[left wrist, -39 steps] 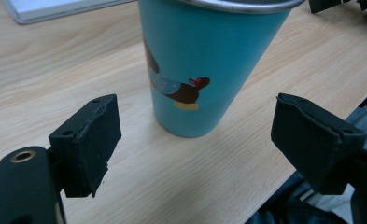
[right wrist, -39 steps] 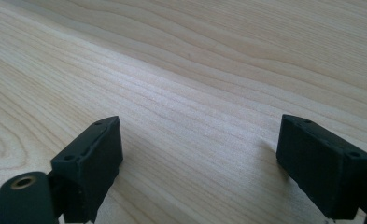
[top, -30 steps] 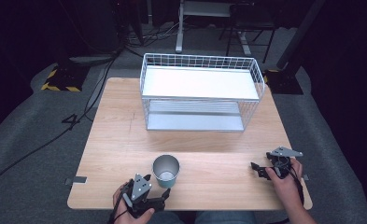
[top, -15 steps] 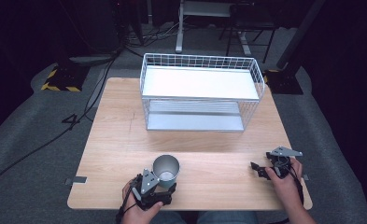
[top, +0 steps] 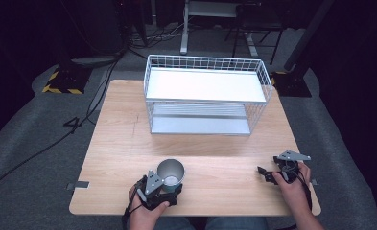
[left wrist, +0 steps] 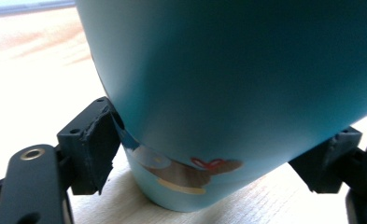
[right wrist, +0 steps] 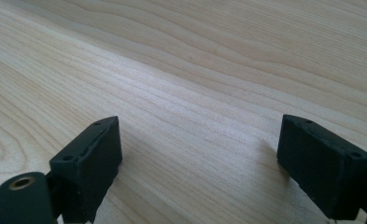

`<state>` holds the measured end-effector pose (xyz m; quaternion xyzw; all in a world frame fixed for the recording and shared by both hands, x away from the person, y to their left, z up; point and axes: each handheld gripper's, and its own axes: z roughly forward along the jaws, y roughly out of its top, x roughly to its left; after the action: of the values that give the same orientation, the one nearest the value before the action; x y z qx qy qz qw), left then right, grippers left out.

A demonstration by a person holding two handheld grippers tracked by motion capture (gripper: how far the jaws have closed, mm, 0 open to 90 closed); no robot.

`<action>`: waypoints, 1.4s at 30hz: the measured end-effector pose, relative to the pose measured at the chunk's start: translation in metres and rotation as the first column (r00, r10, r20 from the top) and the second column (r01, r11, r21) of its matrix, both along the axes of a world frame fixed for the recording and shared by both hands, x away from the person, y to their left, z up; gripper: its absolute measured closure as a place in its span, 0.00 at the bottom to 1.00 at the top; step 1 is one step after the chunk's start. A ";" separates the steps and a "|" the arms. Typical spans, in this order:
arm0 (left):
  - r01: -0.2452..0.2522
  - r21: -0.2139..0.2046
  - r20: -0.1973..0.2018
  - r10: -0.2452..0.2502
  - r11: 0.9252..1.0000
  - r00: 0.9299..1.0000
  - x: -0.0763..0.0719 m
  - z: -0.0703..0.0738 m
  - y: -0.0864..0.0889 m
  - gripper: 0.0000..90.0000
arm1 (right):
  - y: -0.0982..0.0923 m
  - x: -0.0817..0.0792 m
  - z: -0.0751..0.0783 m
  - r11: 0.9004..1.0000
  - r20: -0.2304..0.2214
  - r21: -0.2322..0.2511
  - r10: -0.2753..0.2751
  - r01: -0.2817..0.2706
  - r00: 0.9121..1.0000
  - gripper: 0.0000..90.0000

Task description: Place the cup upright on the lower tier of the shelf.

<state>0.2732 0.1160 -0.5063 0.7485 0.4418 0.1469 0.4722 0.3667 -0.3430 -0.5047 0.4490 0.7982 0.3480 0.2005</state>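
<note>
A light blue cup point(top: 170, 170) with a metal inside stands upright near the wooden table's point(top: 119, 139) front edge. In the left gripper view the cup point(left wrist: 228, 70) looms close, with a small picture low on its wall. My left gripper point(top: 169, 186) sits just behind the cup, open, one jaw on each side of the base point(left wrist: 218, 149); the left pad point(left wrist: 99, 140) lies against the wall. My right gripper point(top: 265, 174) rests at the front right, open, with bare wood between its jaws point(right wrist: 200, 154).
A white wire two-level rack point(top: 205, 91) stands at the back middle of the table. Bare wood lies between the rack and the cup. Dark floor, cables and stands surround the table.
My left gripper has slid forward and to the right until its jaws flank the cup. The cup and the right gripper have stayed where they were.
</note>
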 end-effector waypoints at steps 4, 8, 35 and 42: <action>0.009 0.012 0.002 -0.009 1.000 1.000 0.002 0.000 0.000 0.22 | 0.000 0.000 0.000 1.000 -0.001 0.000 -0.002 0.002 1.000 0.16; 0.005 0.012 0.001 -0.005 1.000 1.000 0.002 0.002 0.000 0.23 | 0.000 0.000 0.000 1.000 -0.001 0.000 0.000 0.000 1.000 0.16; 0.103 0.035 0.045 -0.104 0.994 0.994 -0.001 0.041 -0.005 0.25 | 0.000 0.000 0.000 1.000 -0.001 0.000 -0.002 0.002 1.000 0.16; 0.112 0.044 0.033 -0.113 0.993 0.993 0.013 0.056 -0.012 0.25 | 0.000 0.000 0.000 1.000 0.000 0.000 0.000 0.000 1.000 0.16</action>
<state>0.2866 0.1044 -0.4499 0.7793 0.3873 0.1426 0.4716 0.3666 -0.3430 -0.5047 0.4489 0.7981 0.3482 0.2005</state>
